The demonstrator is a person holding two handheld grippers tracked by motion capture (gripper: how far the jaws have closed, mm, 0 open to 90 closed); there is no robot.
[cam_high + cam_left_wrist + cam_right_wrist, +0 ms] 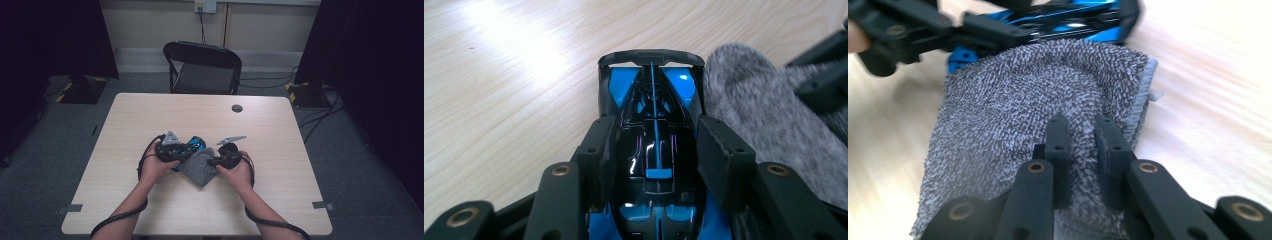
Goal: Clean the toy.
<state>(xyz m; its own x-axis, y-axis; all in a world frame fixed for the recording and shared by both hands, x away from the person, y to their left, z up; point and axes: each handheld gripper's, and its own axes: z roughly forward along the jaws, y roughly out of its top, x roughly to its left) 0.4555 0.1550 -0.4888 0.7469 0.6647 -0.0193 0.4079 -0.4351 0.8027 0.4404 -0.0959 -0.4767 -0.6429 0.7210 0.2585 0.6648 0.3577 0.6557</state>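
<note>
High view, layout: I stand at the pale wood-grain bench [150, 115]; my left tongs [186, 148] and right tongs [216, 161] meet near its middle, with a black folding chair [205, 67] beyond the far edge.
High view, work piece: blue-and-black toy race car [194, 145] in the left tongs, touching a grey terry cloth [196, 167] that lies on the bench between my hands.
Left gripper view, grip: left tongs clamped on the toy car [651, 150], one pad against each flank just behind the nose; the rear wing points away from me.
Left gripper view, materials: car shell is glossy hard plastic, black with bright blue panels and a thin blue centre stripe, sleek and tapered; the cloth [764, 110] sits just beside it, fuzzy and soft-edged.
Right gripper view, grip: right tongs [1082, 131] pinched together on the cloth [1013, 125], a fold of pile caught between the pads.
Right gripper view, materials: looped grey-and-white terry, a stitched hem on one side, draped up against the car [1068, 25] at the far end.
Progress, my judgement: both grips are set and cloth meets car, so wiping looks under way; the shell's upper face and far end appear left to cover.
</note>
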